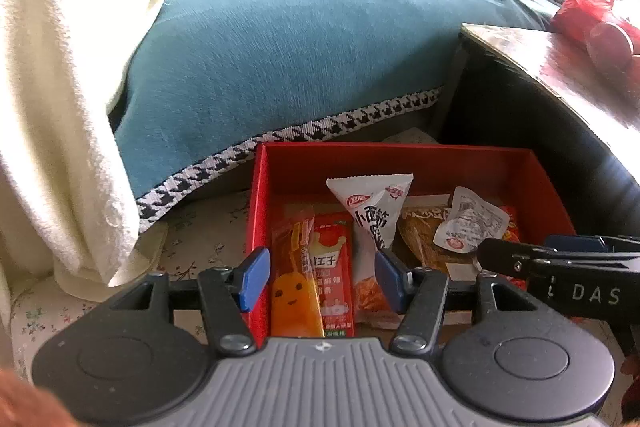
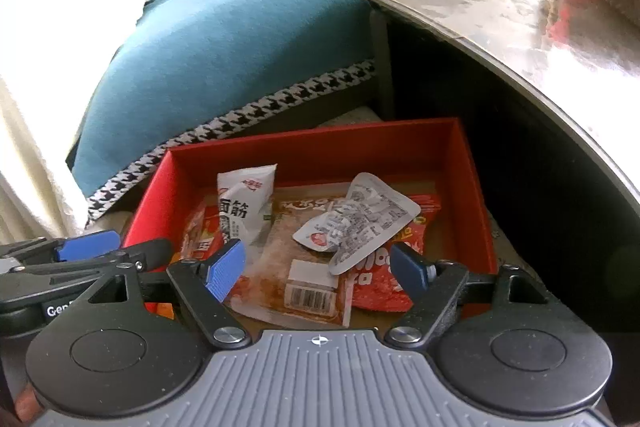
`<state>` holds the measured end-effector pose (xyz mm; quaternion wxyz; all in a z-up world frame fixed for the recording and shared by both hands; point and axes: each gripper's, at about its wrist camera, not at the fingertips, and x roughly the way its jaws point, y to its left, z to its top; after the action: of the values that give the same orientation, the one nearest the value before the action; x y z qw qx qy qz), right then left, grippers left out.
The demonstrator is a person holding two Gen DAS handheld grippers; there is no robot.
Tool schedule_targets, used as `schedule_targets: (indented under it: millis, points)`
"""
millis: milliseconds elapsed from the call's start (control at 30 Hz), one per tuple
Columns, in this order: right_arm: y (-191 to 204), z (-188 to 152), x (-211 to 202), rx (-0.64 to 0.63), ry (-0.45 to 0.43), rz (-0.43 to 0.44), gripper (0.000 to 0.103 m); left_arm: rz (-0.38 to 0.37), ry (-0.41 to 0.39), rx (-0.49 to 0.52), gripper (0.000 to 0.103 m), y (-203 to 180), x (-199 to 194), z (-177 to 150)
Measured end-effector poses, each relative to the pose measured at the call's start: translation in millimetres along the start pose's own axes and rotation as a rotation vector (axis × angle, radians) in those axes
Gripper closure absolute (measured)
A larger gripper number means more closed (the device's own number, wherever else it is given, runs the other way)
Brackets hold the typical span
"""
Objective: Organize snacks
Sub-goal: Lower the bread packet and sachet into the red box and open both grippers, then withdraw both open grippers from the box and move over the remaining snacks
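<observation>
Snacks sit in red box [image 2: 472, 187]: orange packet [image 1: 296, 287] between left gripper [image 1: 320, 277] pads, long axis pointing away; white pouch [image 2: 244, 203] leans upright; crumpled wrapper [image 2: 360, 219] ahead of right gripper [image 2: 320, 269]. Both grippers apart, empty.

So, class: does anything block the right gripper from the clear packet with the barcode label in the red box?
Partly. A crumpled white sachet lies across the clear packet's far end in the red box. Its near end with the barcode lies bare between the open right gripper's fingers.
</observation>
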<state>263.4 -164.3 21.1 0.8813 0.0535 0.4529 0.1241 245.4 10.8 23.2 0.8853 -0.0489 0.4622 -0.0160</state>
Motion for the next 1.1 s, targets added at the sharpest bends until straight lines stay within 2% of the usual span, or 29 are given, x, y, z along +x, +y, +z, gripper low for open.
schedule_targets:
  millis: [567, 733, 933, 1100]
  points:
    - [17, -26, -19, -0.044, 0.046, 0.027, 0.015, 0.012, -0.001, 0.004, 0.051, 8, -35, -28]
    - [27, -46, -29, -0.091, 0.070, 0.054, 0.013, 0.011, 0.005, 0.010, 0.050, 15, -51, -45]
    - [38, -81, -31, -0.169, 0.141, 0.072, 0.013, 0.030, 0.040, 0.017, 0.048, 30, -65, -73]
    - [44, -103, -35, -0.203, 0.185, 0.080, 0.013, 0.034, 0.064, -0.018, 0.047, 49, -78, -97]
